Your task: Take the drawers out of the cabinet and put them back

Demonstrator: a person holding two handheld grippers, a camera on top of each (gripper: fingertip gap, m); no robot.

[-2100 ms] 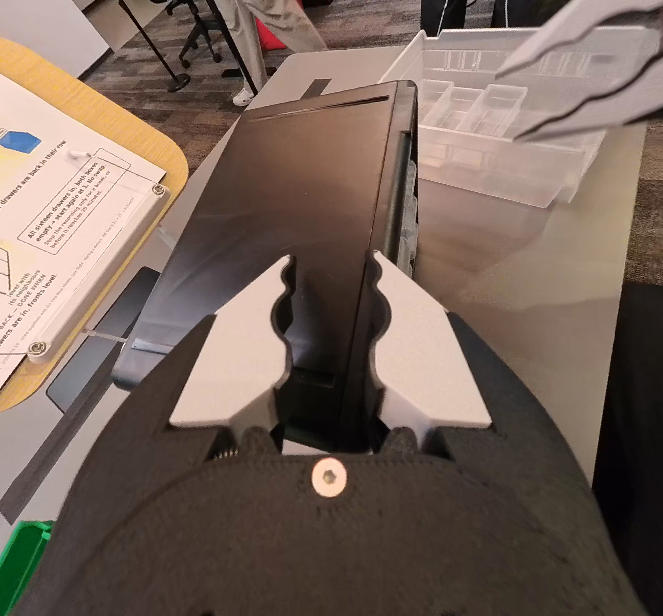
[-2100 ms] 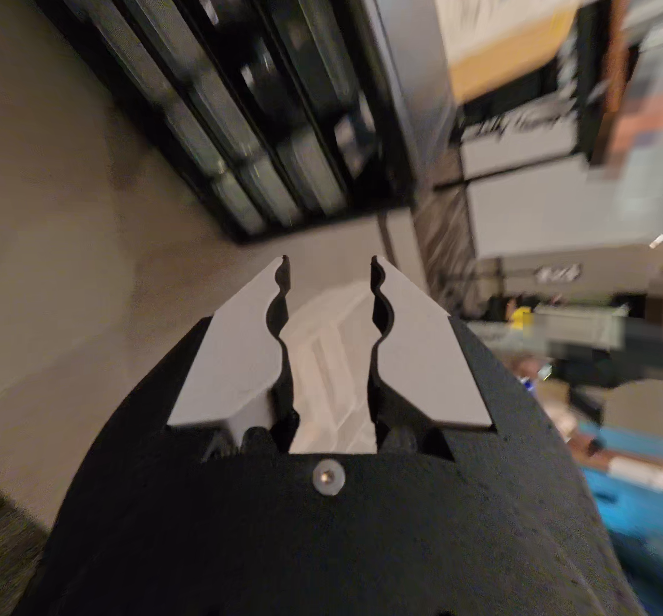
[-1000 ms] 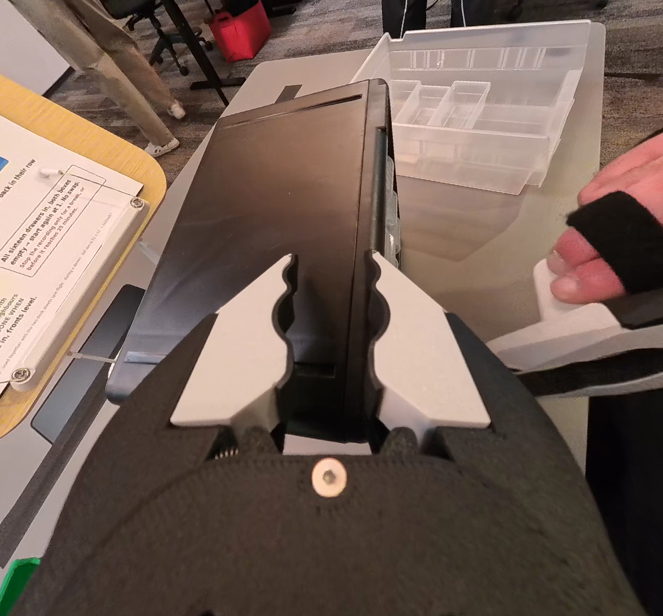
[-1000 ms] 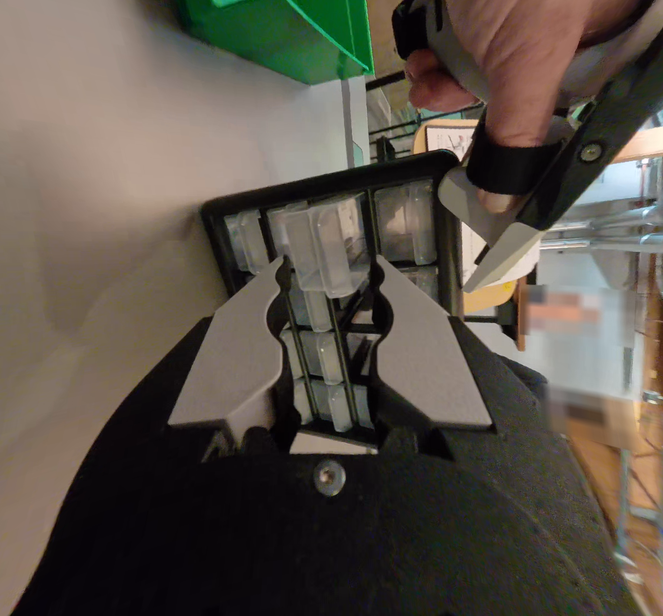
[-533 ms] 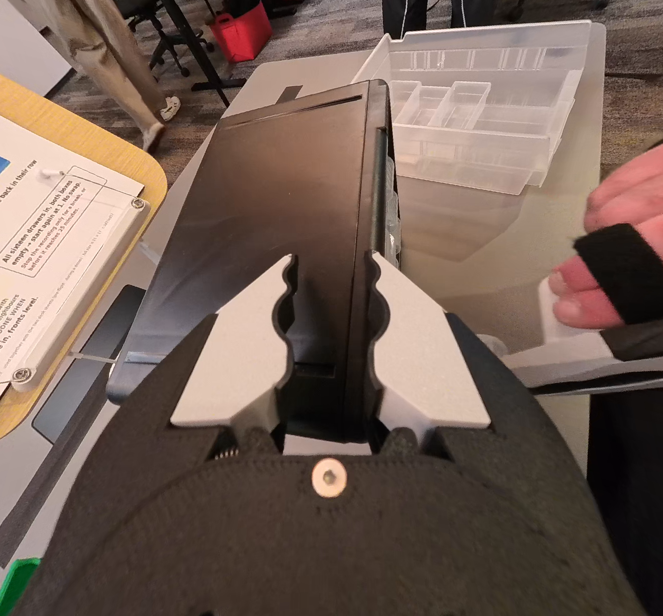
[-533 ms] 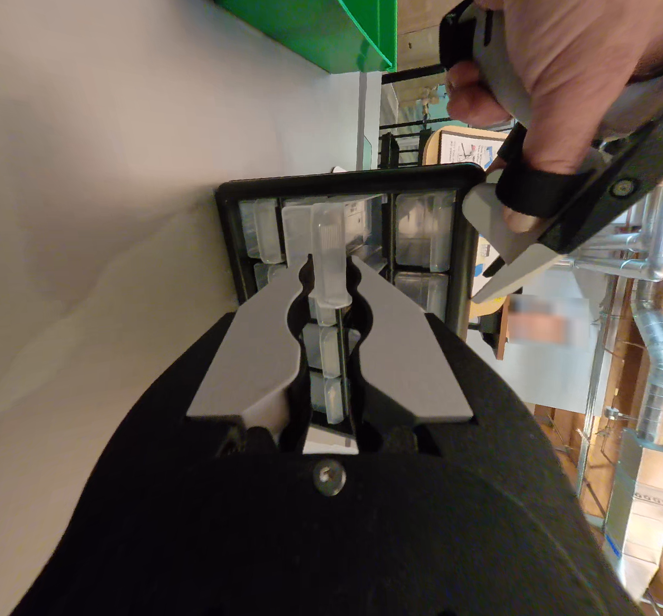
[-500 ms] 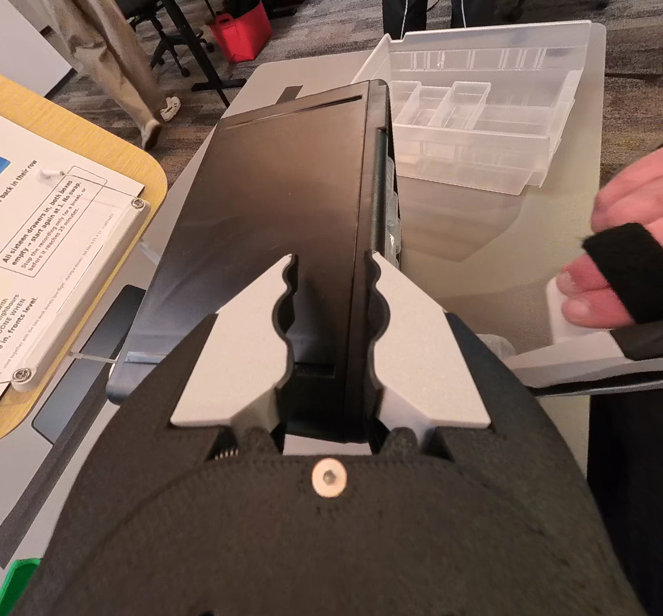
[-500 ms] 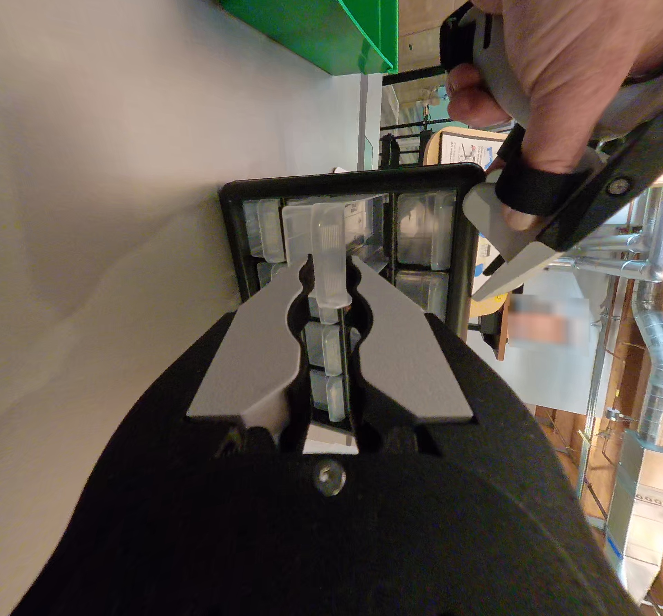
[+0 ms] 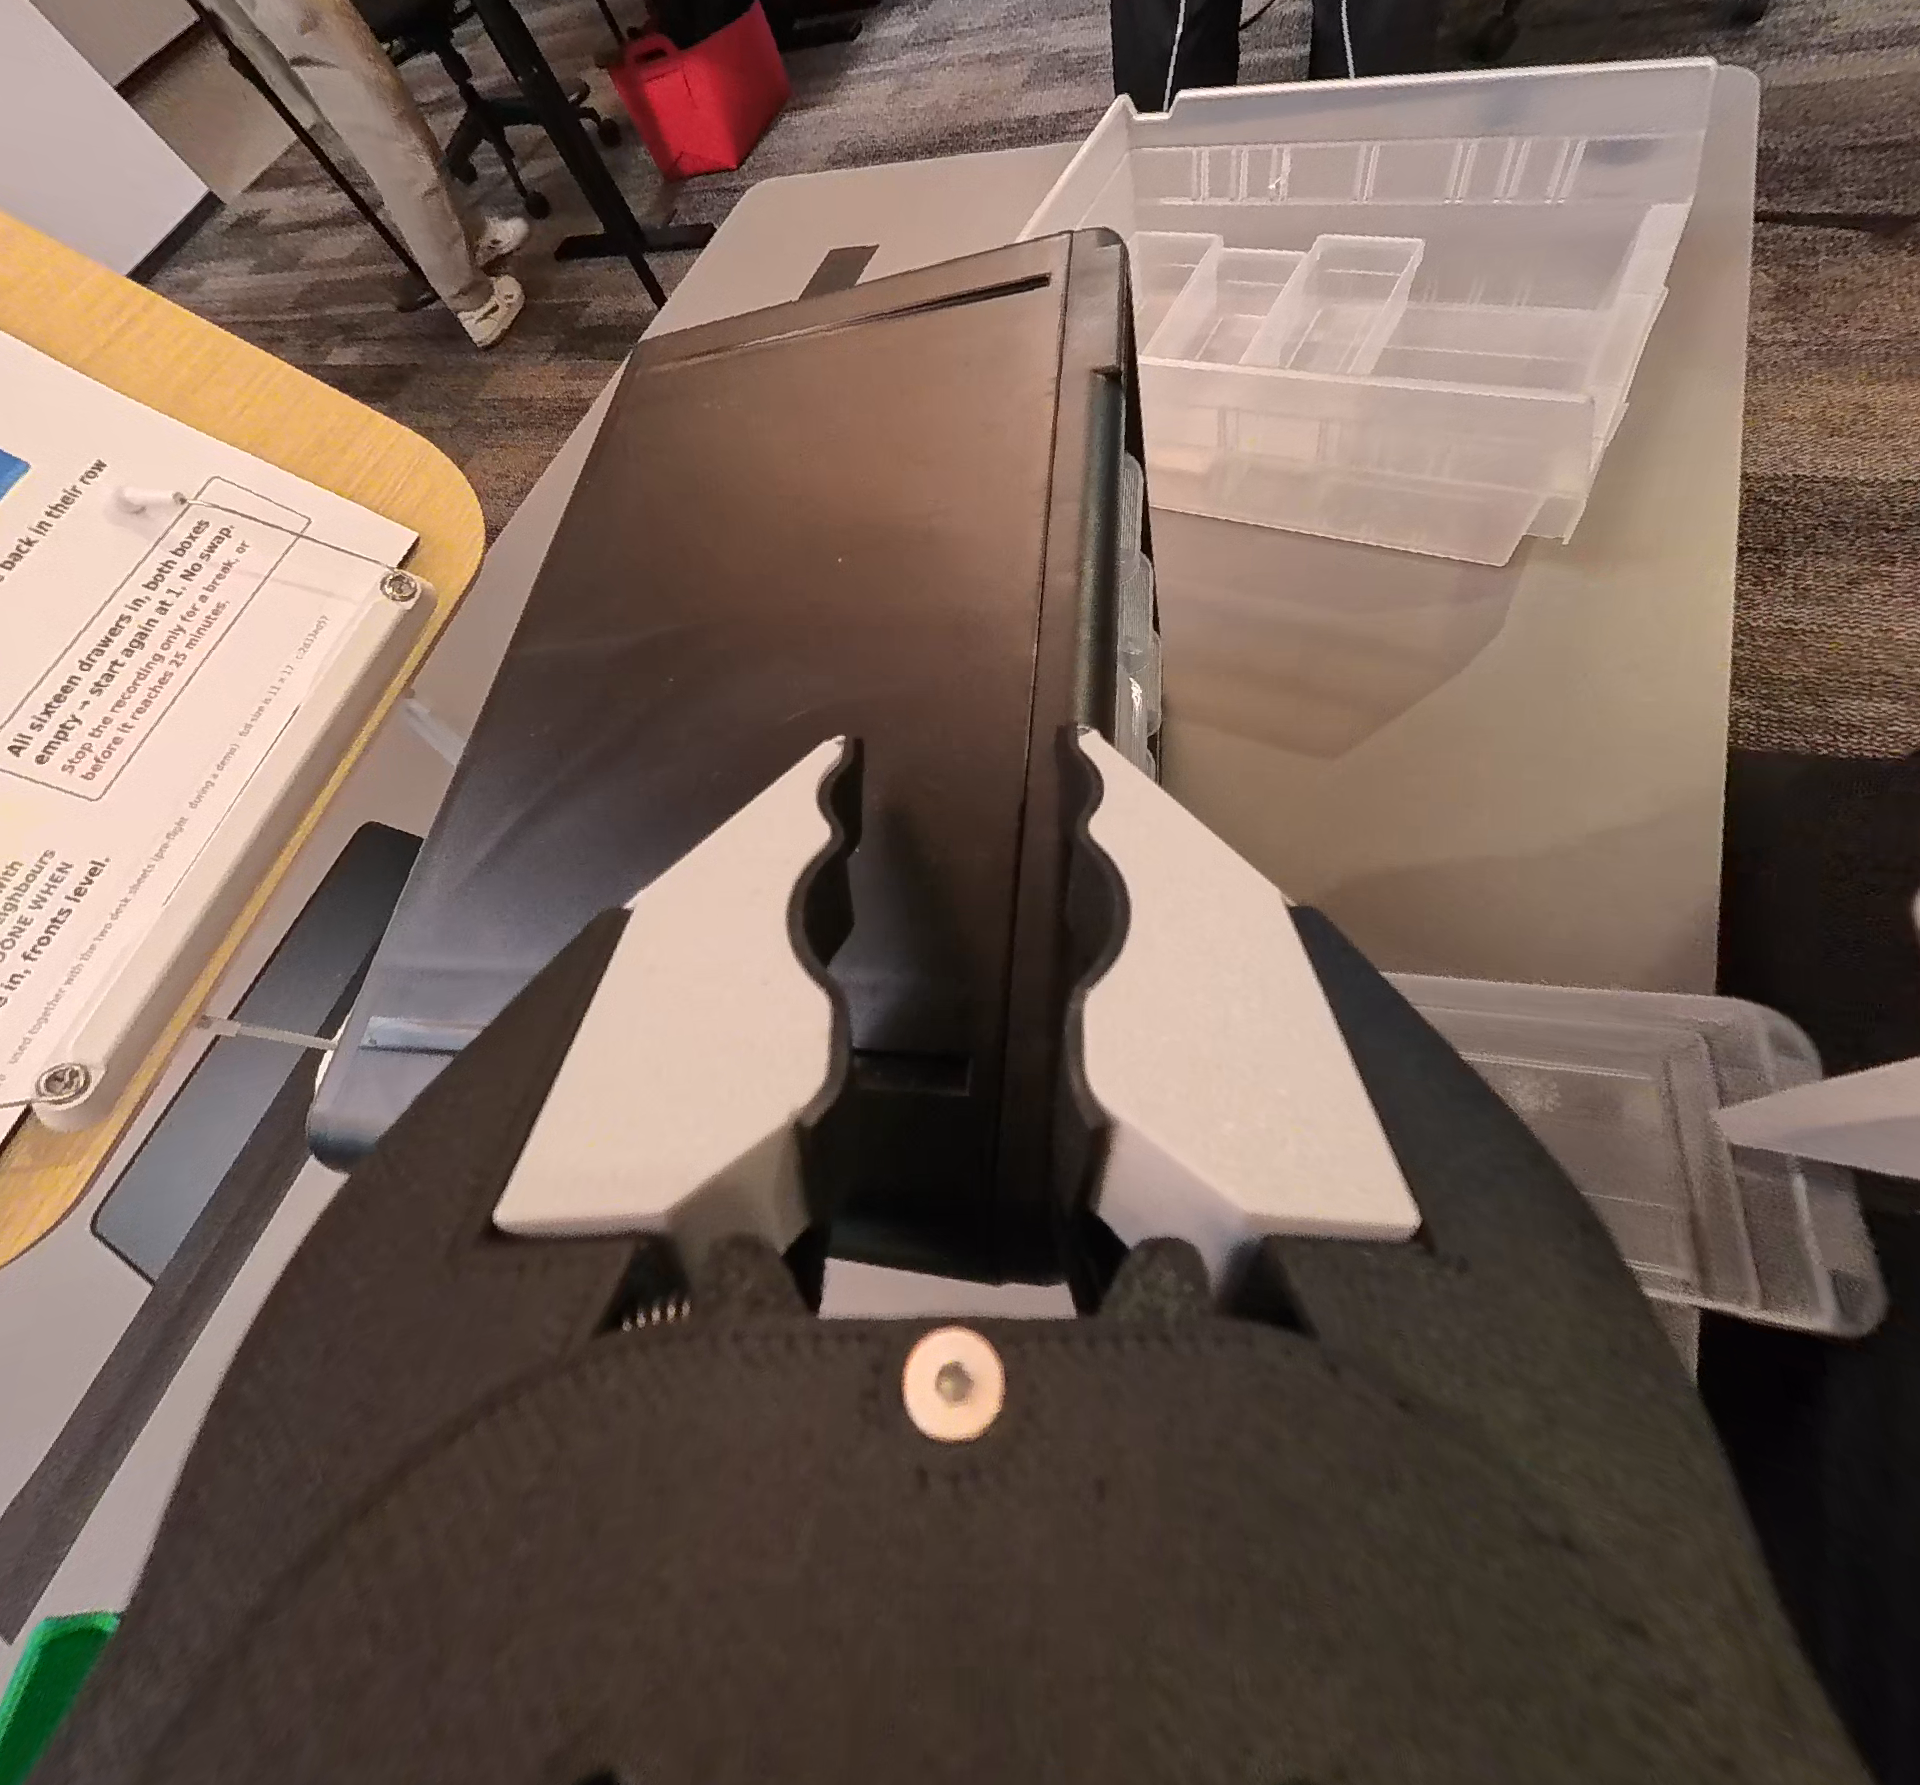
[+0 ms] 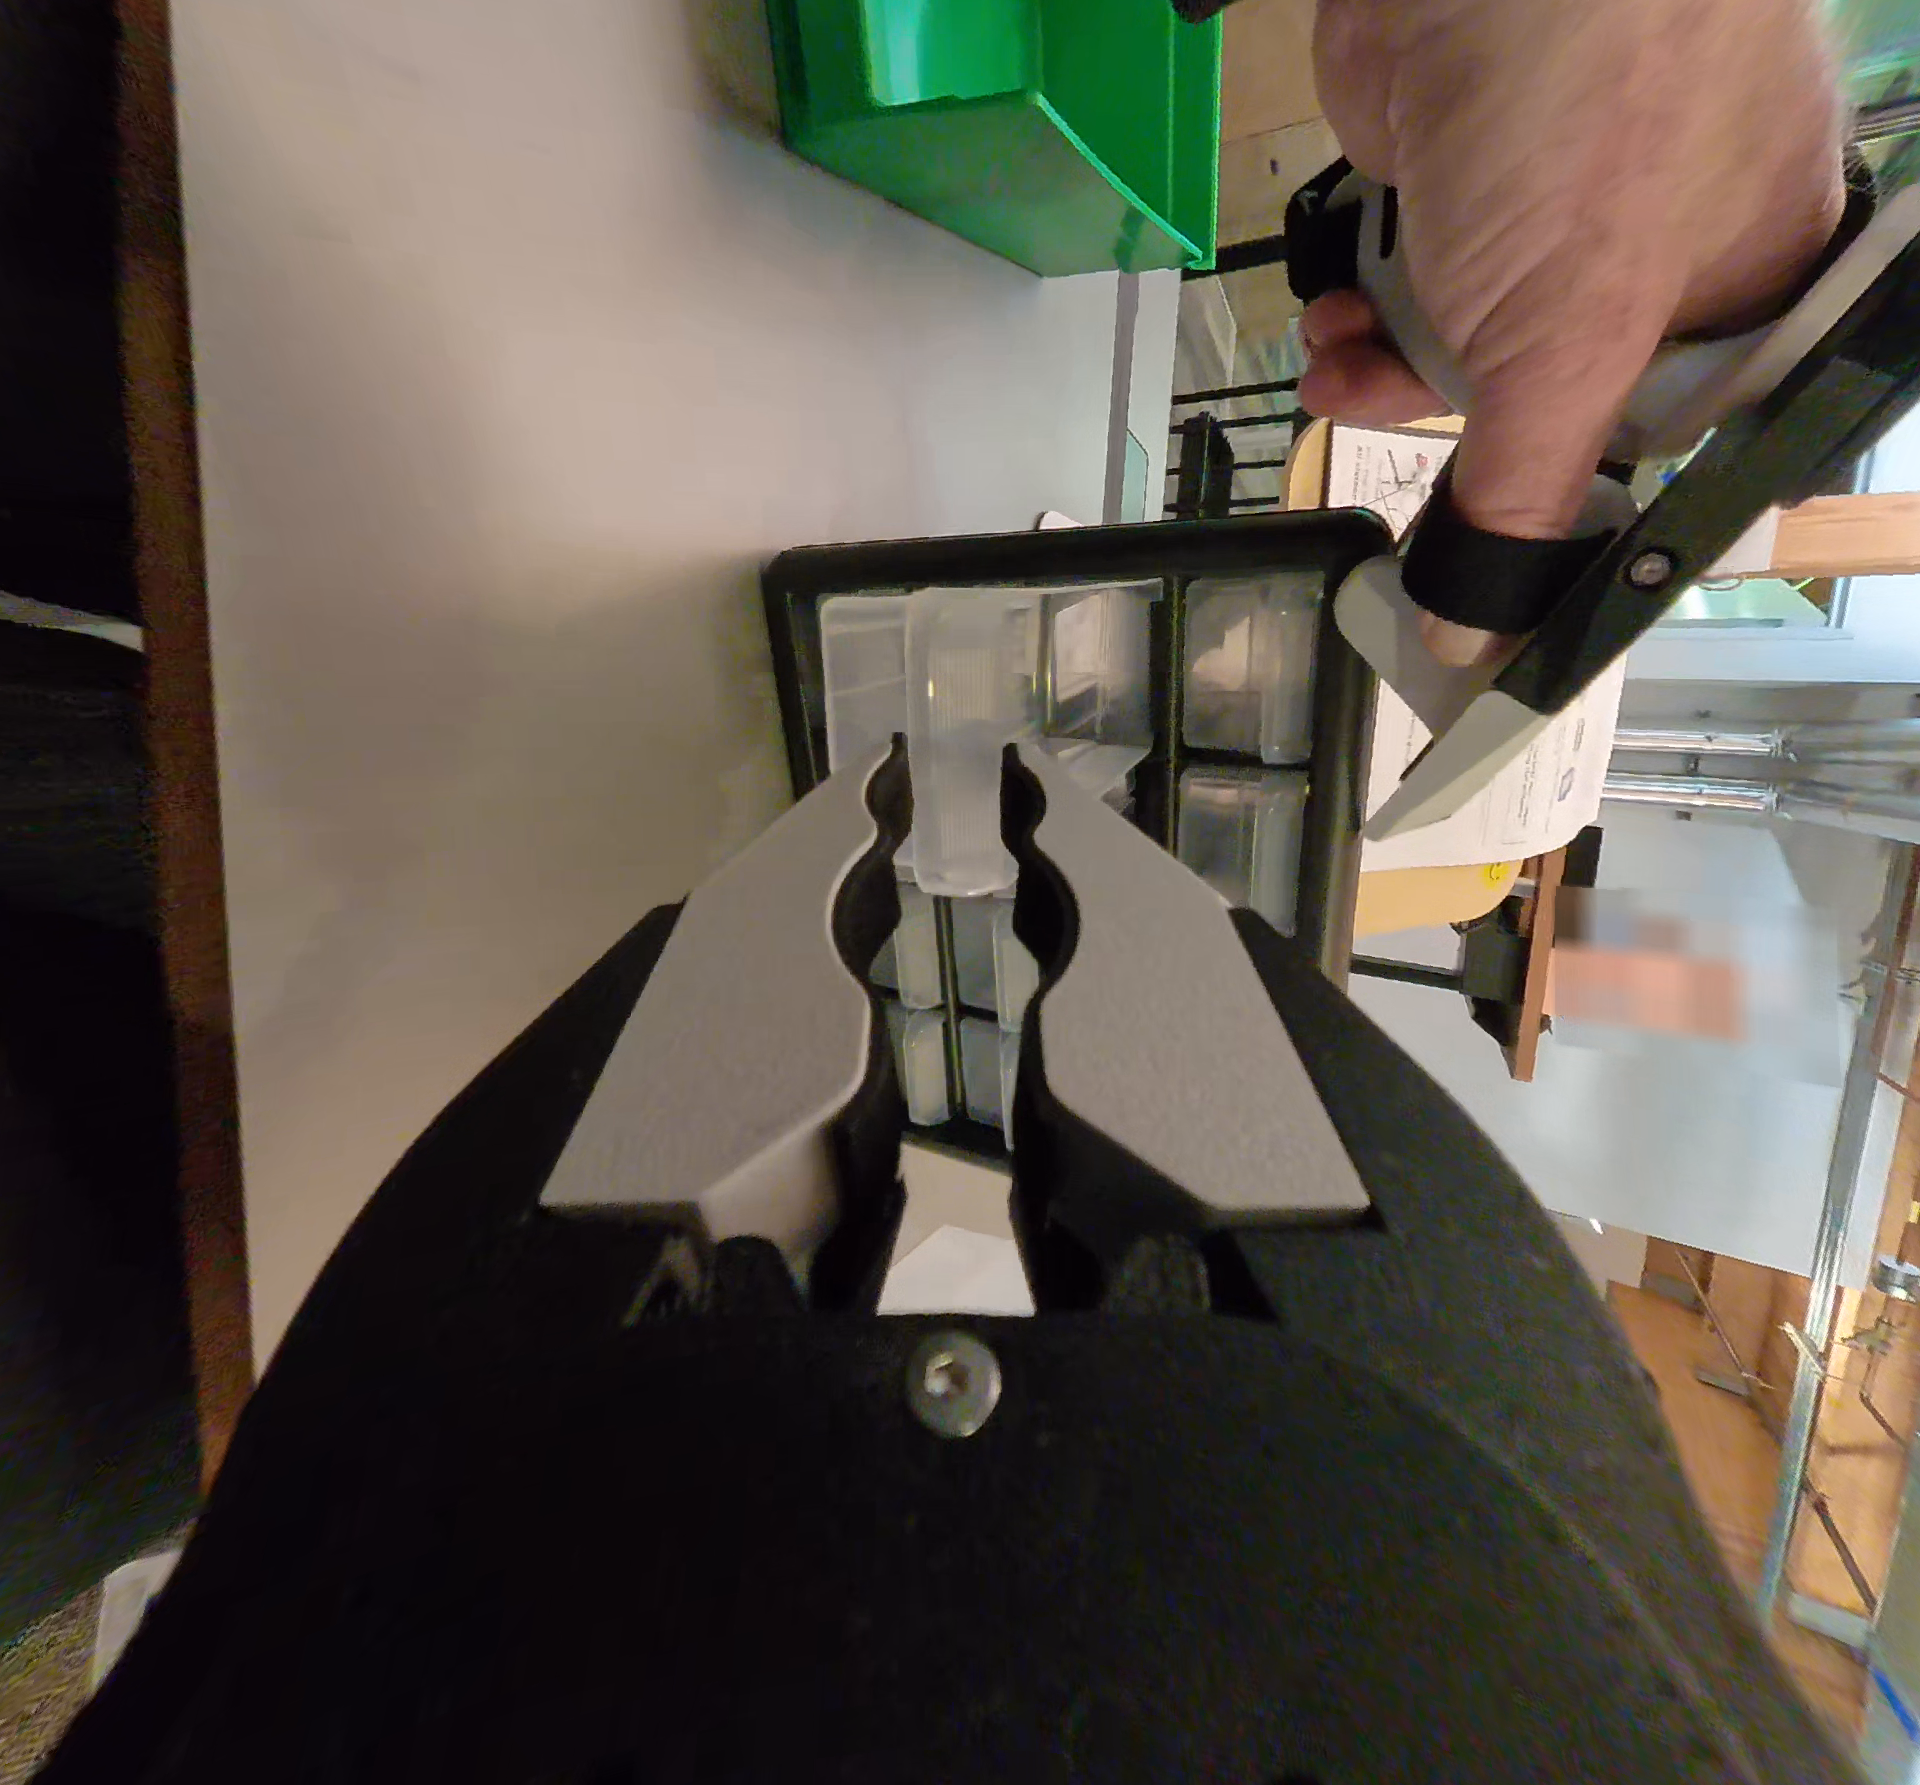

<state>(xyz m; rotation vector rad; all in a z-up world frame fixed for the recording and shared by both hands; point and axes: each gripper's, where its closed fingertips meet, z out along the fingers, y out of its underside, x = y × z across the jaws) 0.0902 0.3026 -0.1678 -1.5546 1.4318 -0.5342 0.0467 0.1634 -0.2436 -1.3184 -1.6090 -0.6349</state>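
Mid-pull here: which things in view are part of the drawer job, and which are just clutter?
Job:
black drawer cabinet
clear plastic drawer gripped by right gripper
left gripper on cabinet
clear tray holding removed drawers

Clutter:
green plastic bin
printed instruction sheet
red bag

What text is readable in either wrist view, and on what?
Not quoting any writing, only where it stands.
White instruction sheet on the wooden desk: printed lines, legible.
Paper beyond the cabinet: too small to read.
Cabinet, clear drawer, green bin: no markings seen.
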